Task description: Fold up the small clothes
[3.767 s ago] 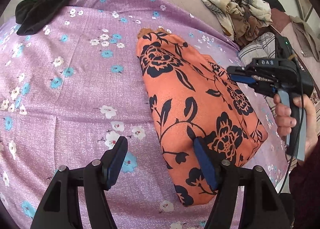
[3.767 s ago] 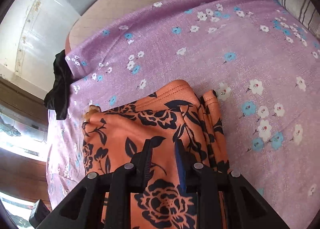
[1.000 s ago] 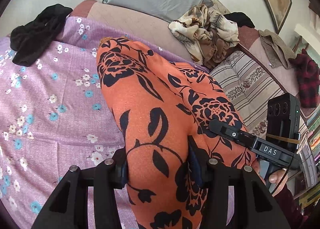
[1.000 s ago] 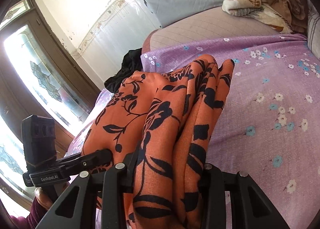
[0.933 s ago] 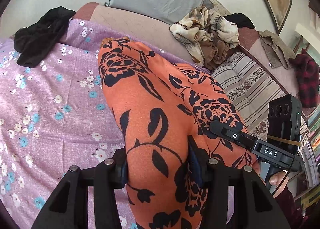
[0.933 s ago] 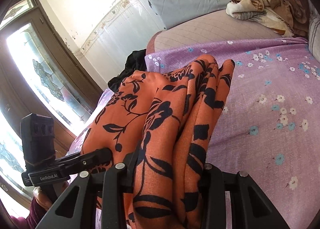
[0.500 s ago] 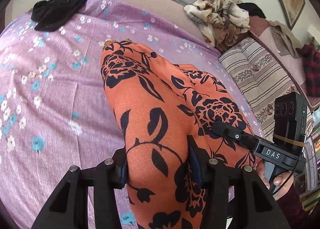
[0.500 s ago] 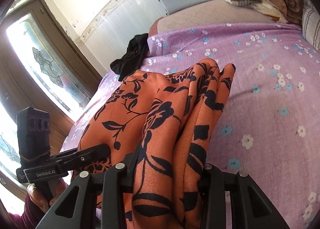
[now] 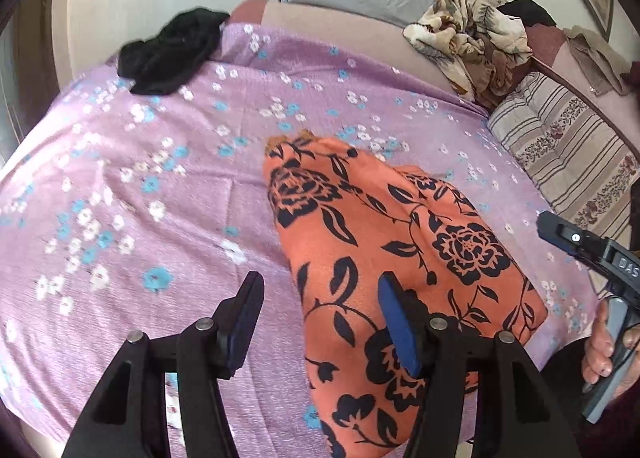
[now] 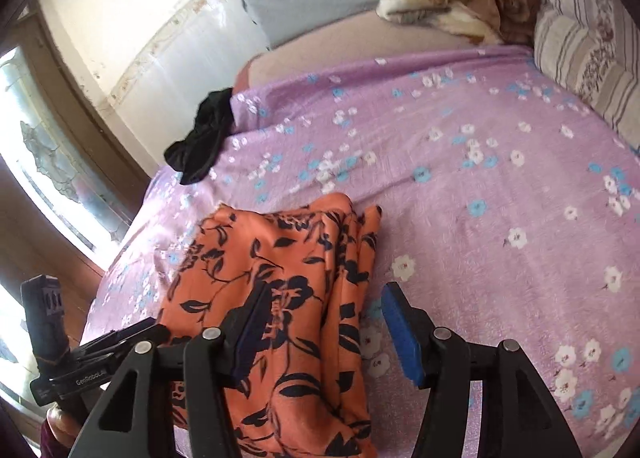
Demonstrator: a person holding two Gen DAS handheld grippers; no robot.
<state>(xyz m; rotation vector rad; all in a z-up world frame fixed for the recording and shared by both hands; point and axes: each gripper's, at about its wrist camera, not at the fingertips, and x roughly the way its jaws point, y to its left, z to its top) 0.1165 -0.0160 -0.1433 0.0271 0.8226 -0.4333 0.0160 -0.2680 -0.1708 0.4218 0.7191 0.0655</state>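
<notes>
Item: folded orange black-floral fabric garment (image 9: 384, 242) lies on lilac flowered bedspread (image 9: 120, 218), well apart from black cloth (image 9: 172, 50) | Tools: left gripper (image 9: 320, 322) and right gripper (image 10: 324, 326) both spread, grasping nothing | Risk: right-side layered edges look loose; a withdrawing finger could snag them and undo the fold

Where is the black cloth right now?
The black cloth lies bunched at the far left corner of the purple sheet, well beyond the orange garment, seen in both wrist views.
</notes>
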